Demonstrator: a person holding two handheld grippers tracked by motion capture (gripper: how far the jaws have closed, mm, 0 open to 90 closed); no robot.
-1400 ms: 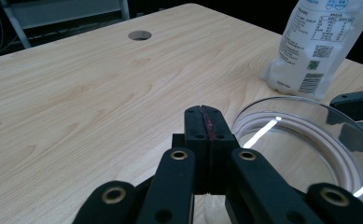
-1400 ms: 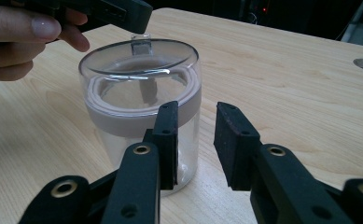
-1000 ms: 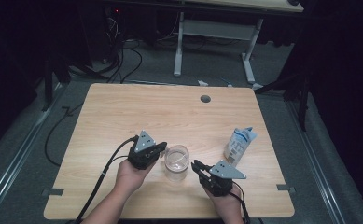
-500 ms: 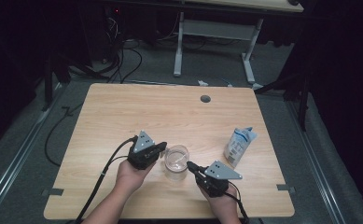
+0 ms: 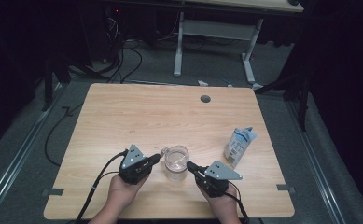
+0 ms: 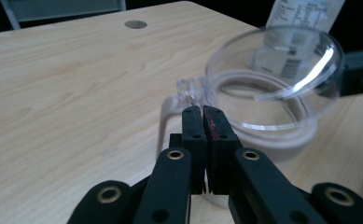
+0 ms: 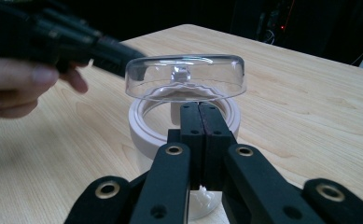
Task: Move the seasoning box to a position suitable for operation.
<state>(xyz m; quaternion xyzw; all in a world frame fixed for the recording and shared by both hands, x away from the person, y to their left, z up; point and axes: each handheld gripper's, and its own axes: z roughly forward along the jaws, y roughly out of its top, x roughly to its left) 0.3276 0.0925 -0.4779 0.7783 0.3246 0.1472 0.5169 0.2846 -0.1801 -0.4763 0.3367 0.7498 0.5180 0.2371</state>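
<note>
- While the left tool [image 5: 158, 157] is holding the clear lid [image 6: 272, 70] tilted above the jar [image 5: 176, 163], the jar is standing at the near middle of the tabletop [image 5: 137, 112], between the two hands.
- Left tool: its jaws are sitting together, pinching a small clear tab [image 6: 191, 91] at the lid's edge.
- Right tool [image 5: 188, 165]: its jaws are lying pressed together against the near side of the jar, just under the white ring [image 7: 139, 126]. Whether they are nipping any part of it cannot be told.
- A white and blue pouch [image 5: 239, 147] is standing well apart, towards the right edge.
- Handling, as a judgement: the lid is looking thin, stiff and light, with a smooth, slippery surface, so a grip on the tab or rim is serving better than one on the dome.
- The jar is probably rigid and breakable, and light enough to slide or tip under a sideways pull. Bracing it low at the wall is steadying it best.
</note>
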